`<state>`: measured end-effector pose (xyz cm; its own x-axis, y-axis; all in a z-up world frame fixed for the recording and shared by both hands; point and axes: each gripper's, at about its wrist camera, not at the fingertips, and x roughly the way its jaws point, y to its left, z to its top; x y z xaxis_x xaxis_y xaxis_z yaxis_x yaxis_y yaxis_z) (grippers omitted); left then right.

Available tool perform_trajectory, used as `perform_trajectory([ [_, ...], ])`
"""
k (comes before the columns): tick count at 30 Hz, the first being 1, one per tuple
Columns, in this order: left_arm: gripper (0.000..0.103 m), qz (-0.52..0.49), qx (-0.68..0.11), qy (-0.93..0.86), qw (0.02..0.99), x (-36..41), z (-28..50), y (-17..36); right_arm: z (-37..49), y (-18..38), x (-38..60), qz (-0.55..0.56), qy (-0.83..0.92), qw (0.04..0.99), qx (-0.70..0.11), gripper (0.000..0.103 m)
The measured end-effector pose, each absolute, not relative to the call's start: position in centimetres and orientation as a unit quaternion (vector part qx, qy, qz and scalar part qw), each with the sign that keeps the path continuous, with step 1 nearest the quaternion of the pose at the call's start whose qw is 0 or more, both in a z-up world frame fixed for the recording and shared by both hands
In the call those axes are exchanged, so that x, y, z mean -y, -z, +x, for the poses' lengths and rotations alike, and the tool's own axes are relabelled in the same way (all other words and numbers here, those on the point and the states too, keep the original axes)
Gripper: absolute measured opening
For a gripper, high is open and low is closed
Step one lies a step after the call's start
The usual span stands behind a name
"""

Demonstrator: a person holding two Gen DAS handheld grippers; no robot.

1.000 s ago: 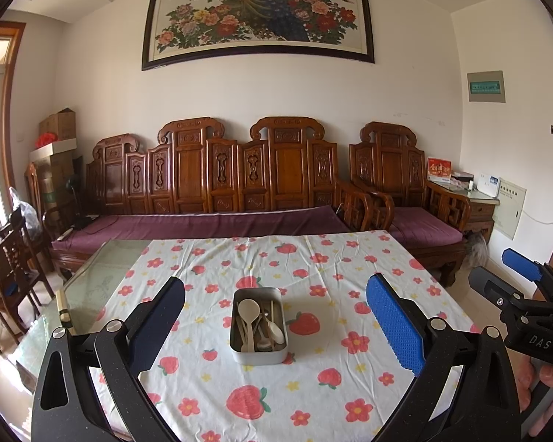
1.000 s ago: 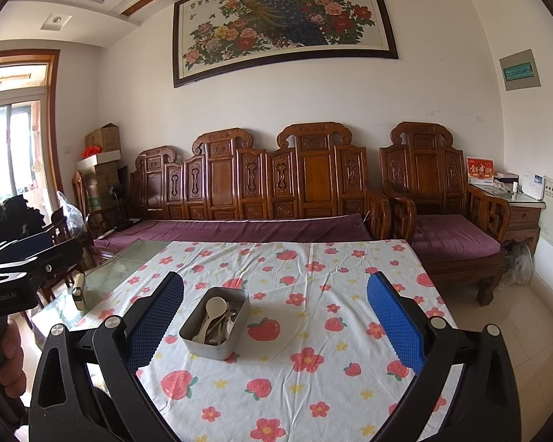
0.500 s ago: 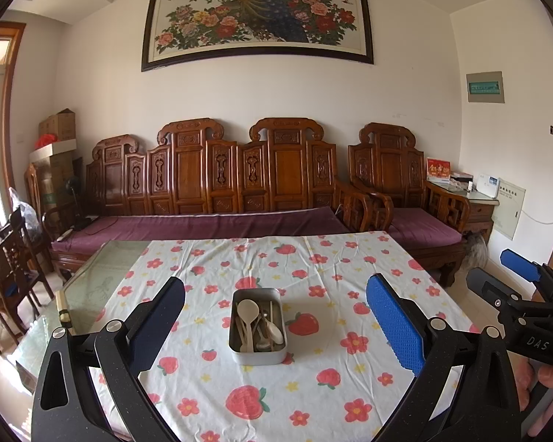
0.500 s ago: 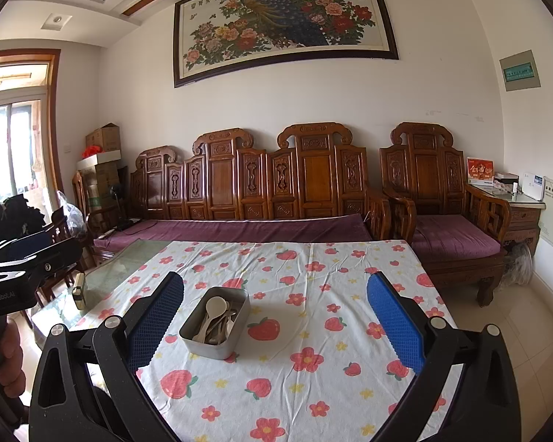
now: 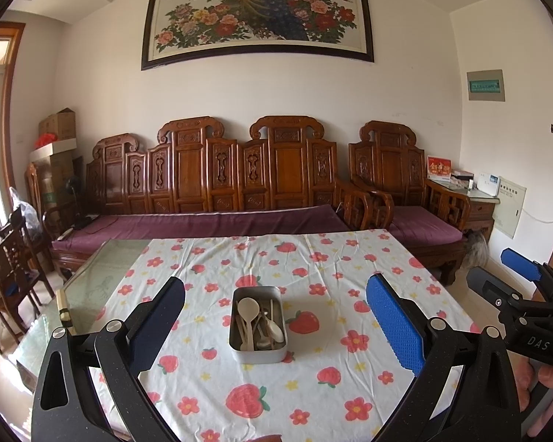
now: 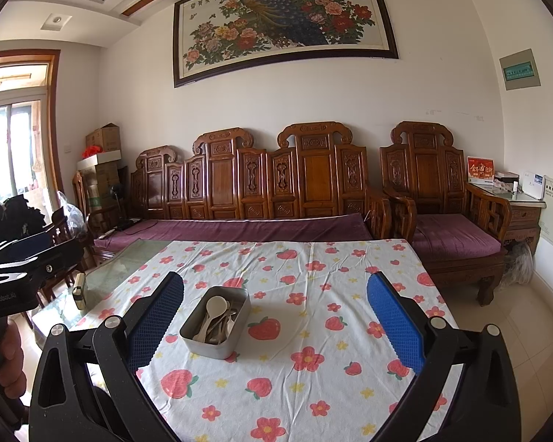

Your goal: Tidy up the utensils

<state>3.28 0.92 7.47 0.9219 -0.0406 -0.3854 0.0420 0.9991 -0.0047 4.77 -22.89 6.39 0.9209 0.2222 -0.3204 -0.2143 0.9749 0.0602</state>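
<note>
Both hand-held grippers, left (image 5: pixel 274 326) and right (image 6: pixel 274 326), gape wide, nubbly blue pads framing a rectangular metal tin (image 5: pixel 258 326) of spoons (image 5: pixel 247 311).

Utensils (image 5: pixel 258 322) in tin (image 5: pixel 239 350) on table (image 5: pixel 350 258)

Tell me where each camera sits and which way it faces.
Left wrist: on the left tool, open, facing the metal tin of utensils, the sofa beyond; right tool at right edge.
Right wrist: on the right tool, open, tin seen left of centre; left tool at left edge.
Shared: tin, floral tablecloth, sofa, peacock painting.
</note>
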Motion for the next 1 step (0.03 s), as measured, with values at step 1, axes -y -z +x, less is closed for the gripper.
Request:
perform_trajectory([
  [1, 0.095, 0.002, -0.196, 0.021, 0.98, -0.78, 3.29, -7.48, 4.76, -6.4, 22.9, 0.012, -0.111, 0.98, -0.165, 0.1],
])
